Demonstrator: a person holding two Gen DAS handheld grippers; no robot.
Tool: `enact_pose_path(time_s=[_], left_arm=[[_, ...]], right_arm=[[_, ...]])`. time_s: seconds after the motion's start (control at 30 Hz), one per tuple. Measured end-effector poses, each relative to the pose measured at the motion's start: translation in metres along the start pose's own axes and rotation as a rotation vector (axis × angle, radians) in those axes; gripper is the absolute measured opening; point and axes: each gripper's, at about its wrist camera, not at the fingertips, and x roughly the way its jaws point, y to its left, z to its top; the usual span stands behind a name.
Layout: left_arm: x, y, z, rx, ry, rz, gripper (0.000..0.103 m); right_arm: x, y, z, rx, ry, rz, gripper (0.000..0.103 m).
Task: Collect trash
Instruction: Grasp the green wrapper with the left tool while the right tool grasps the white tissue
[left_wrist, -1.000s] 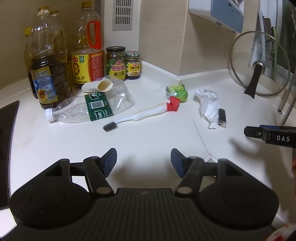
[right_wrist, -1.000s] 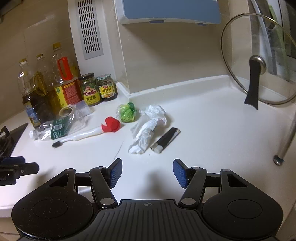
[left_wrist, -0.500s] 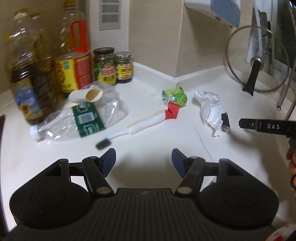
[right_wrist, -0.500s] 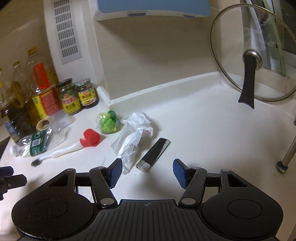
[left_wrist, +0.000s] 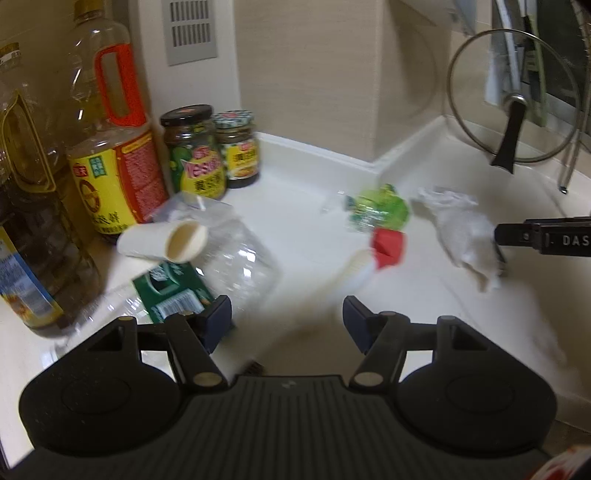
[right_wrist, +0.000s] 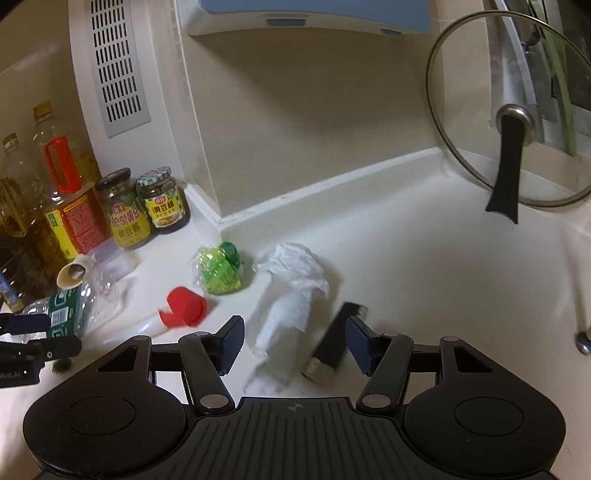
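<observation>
My right fingers (right_wrist: 294, 341) stand open over crumpled white tissue (right_wrist: 291, 295) on the smooth table (right_wrist: 424, 277); my left fingers (left_wrist: 287, 321) stand open beside a crushed clear bottle (left_wrist: 221, 273).

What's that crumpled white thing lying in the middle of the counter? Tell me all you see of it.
The crumpled tissue looks like thin white paper, wadded at its far end and trailing into a flatter, twisted strip toward the camera. It lies loose on the white counter, between a green wrapper and a black lighter. Nothing grips it.
</observation>
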Motion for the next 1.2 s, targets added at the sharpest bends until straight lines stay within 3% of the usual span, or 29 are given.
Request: enact_pose_path(time_s=[0.53,0.57,0.6,0.7,0.93,1.2], left_arm=[[0.024,0.037,0.013,-0.022,-0.020,0.025,0.063],[0.023,0.037,0.014,-0.022,-0.023,0.025,0.063],[0.022,0.037,0.014,-0.020,-0.026,0.025,0.063],[0.021,0.029,0.019,-0.015,-0.040,0.004,0.063],[0.042,-0.006,0.044,-0.002,-0.045,-0.104,0.064],[0.096,-0.057,0.073,0.023,0.005,-0.214,0.068]], right_arm=[[0.056,0.013,0.005,-0.052,0.052,-0.068,0.060],[0.057,0.014,0.004,-0.056,0.051,-0.070,0.048],[0.057,0.014,0.004,-0.063,0.055,-0.072,0.025],[0.054,0.015,0.003,-0.070,0.044,-0.079,0.013],[0.029,0.012,0.011,-0.071,-0.002,-0.068,0.009],[0.000,-0.013,0.015,-0.030,-0.018,-0.097,0.010]])
